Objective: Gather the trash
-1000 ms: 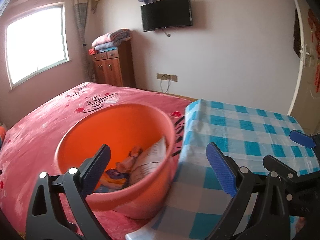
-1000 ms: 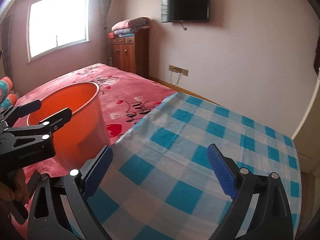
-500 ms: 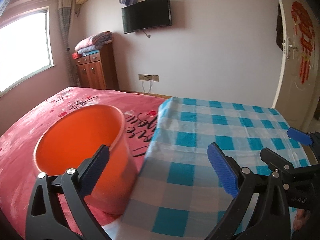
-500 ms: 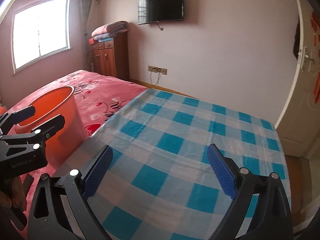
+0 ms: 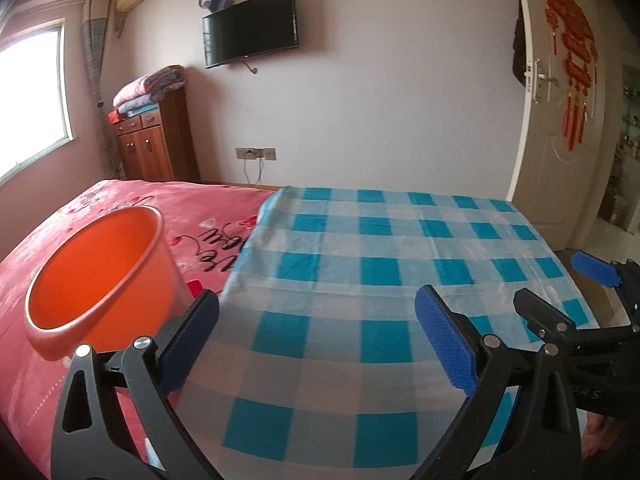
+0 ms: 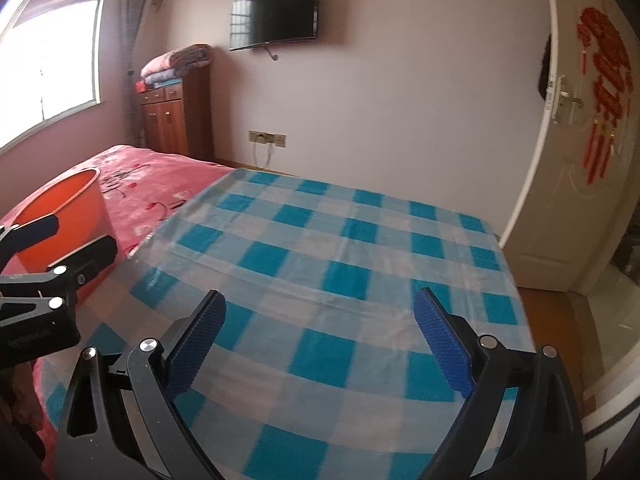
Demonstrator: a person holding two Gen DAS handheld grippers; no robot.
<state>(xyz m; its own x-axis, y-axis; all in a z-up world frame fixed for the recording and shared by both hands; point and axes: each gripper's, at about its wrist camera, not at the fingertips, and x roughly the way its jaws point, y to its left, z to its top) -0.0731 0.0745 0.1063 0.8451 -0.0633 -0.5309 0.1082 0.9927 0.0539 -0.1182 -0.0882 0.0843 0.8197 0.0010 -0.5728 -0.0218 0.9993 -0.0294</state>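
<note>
The blue-and-white checked cloth (image 5: 384, 272) fills the middle of both views from about 12 o'clock down to 6, and no litter shows on it anywhere, nor on the stretch of pink bedspread (image 5: 132, 204) beside it at 10 o'clock. Judging by that, the collecting looks close to finished, or at least nothing within sight is left to pick up; whatever lies outside these views cannot be ruled out. The orange bucket (image 5: 96, 276), the only container here, stands on the bedspread at roughly 9 o'clock in the left wrist view, just beside the cloth's edge. From this low angle only its upper inner wall shows, so whether trash lies at the bottom cannot be told. The left gripper (image 5: 316, 336) hangs over the near cloth with its jaws spread wide and nothing between them. The right gripper (image 6: 320, 332) is likewise spread and empty, over the cloth at 6 o'clock in its own view.
</note>
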